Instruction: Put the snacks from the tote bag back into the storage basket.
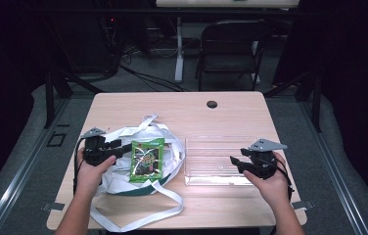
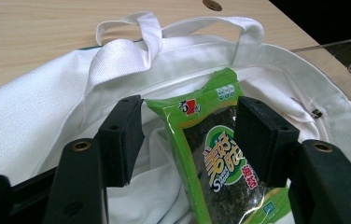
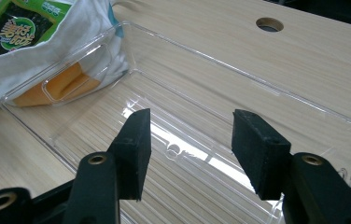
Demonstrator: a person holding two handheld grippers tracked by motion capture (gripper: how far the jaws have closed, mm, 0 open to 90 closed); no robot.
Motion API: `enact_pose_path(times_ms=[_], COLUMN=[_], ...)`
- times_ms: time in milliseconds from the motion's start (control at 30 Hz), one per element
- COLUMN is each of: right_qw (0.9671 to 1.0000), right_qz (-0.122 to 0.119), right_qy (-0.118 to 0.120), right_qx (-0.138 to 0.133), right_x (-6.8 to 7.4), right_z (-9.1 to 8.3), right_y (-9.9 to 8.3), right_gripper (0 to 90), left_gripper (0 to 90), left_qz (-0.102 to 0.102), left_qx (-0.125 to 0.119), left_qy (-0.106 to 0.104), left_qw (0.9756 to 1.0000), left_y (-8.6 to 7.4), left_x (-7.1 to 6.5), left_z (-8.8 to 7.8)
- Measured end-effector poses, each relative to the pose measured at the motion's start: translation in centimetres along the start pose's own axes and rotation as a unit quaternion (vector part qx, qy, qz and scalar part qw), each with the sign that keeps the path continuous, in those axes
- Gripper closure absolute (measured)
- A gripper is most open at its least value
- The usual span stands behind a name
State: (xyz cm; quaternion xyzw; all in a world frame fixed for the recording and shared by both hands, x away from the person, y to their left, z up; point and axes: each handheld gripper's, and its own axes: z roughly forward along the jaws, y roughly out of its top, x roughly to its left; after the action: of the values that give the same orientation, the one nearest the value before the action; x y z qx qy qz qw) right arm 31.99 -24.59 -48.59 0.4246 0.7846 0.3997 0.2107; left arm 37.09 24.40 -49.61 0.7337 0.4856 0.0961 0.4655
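The green seaweed snack packet (image 1: pixel 147 159) lies on top of the white cloth bag (image 1: pixel 123 171), on the left half of the wooden table (image 1: pixel 231 110). In the left gripper view the packet (image 2: pixel 215 154) stands tilted between the two black jaws of the left gripper (image 2: pixel 188 140), its top edge pointing away toward the bag's far rim. The jaws stand wide; the right-hand one lies against the packet's edge or just in front of it, while a clear gap shows beside the left-hand one, so I cannot tell whether the packet is gripped. From above, the left gripper (image 1: pixel 122 149) sits at the left edge of the packet, held by the person's left hand (image 1: pixel 91 169) over the bag.

The bag's white handles (image 2: pixel 150 32) loop toward the far side, and one long strap trails along the near edge of the table.

Just right of the bag lies a clear plastic tray (image 1: pixel 192 142). The right gripper (image 1: pixel 236 162), in the person's right hand (image 1: pixel 270 183), hovers at the tray's right end with its jaws wide apart and nothing between them; in the right gripper view the tray (image 3: pixel 304 100) lies under them.

A dark folding chair (image 1: pixel 231 46) stands beyond the table.
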Motion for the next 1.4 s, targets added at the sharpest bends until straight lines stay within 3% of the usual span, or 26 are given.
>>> enact_pose_path(times_ms=[167, 467, 833, 1067, 1400], right_qw=[0.9999, 1.0, 0.9999, 0.9999, 0.9999], right_qz=[0.009, 0.001, -0.009, -0.013, -0.004], right_qy=[-0.002, -0.002, 0.0, -0.004, -0.012], right_qx=[-0.005, 0.0, 0.005, 0.006, 0.004], right_x=[-0.1, 0.6, 1.1, 1.5, 1.6], right_z=[0.1, 0.4, 0.6, 0.3, -0.3], right_y=[-0.2, -0.1, -0.2, -0.5, -1.0], right_gripper=[44.5, 44.3, 44.1, 44.2, 44.2], left_gripper=[45.2, 39.4, 36.0, 34.4, 34.2], left_qz=[-0.019, -0.043, -0.052, -0.075, -0.087], left_qx=[0.004, 0.044, 0.071, 0.084, 0.101], left_qy=[-0.013, -0.025, -0.028, -0.032, -0.044], left_qw=[0.9997, 0.9978, 0.9957, 0.9932, 0.9901], left_y=[-0.1, -0.4, -0.4, -0.3, 0.0], left_x=[0.2, 0.4, 0.4, 0.7, 1.2], left_z=[0.1, 0.9, 1.8, 2.7, 4.0])
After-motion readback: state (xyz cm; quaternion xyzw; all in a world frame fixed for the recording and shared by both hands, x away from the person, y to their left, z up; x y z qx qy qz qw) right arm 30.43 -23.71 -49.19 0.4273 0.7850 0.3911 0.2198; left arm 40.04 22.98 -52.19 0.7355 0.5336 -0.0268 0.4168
